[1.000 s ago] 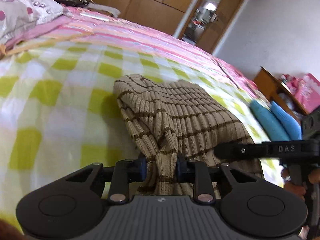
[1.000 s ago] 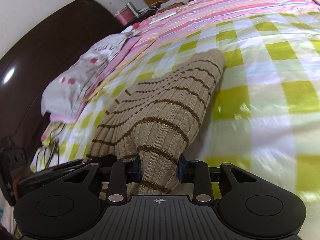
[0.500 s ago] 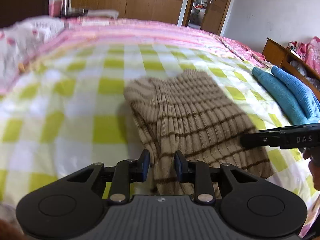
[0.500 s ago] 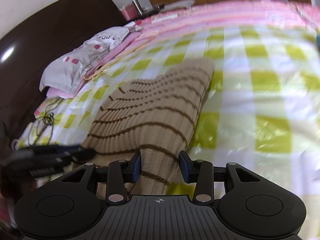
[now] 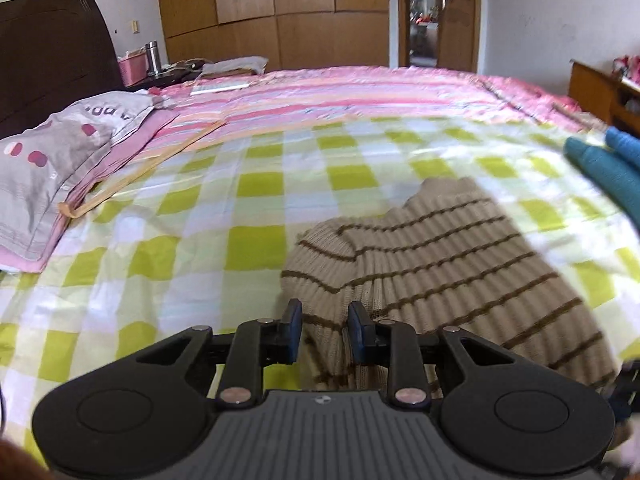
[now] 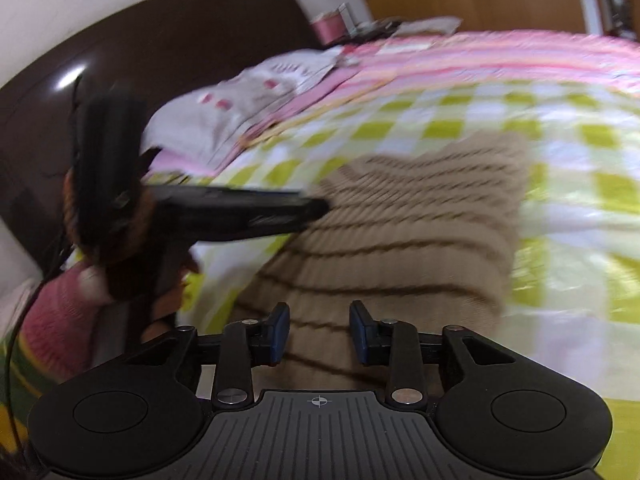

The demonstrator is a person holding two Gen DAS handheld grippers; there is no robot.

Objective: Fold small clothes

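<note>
A beige ribbed sweater with brown stripes (image 5: 452,264) lies folded on the green-checked bedspread (image 5: 248,248). My left gripper (image 5: 324,332) is shut on a bunched fold at the sweater's near left corner. In the right wrist view the sweater (image 6: 420,224) spreads flat and blurred ahead. The jaws of my right gripper (image 6: 320,328) are closing just over its near edge, with cloth showing flat between them and no fold pinched. The left gripper (image 6: 316,210), held by a hand in a pink sleeve, meets the sweater's left edge there.
Blue folded clothes (image 5: 612,168) lie at the right of the bed. A grey spotted pillow (image 5: 52,160) and a thin wooden stick (image 5: 152,164) lie at the left, by the dark headboard (image 6: 160,60). A pink striped blanket (image 5: 360,92) covers the far half.
Both views swung and levelled as the hands moved across the bed. The fold once pinched in the right gripper now lies flat under its pads. The left gripper keeps its fold.
</note>
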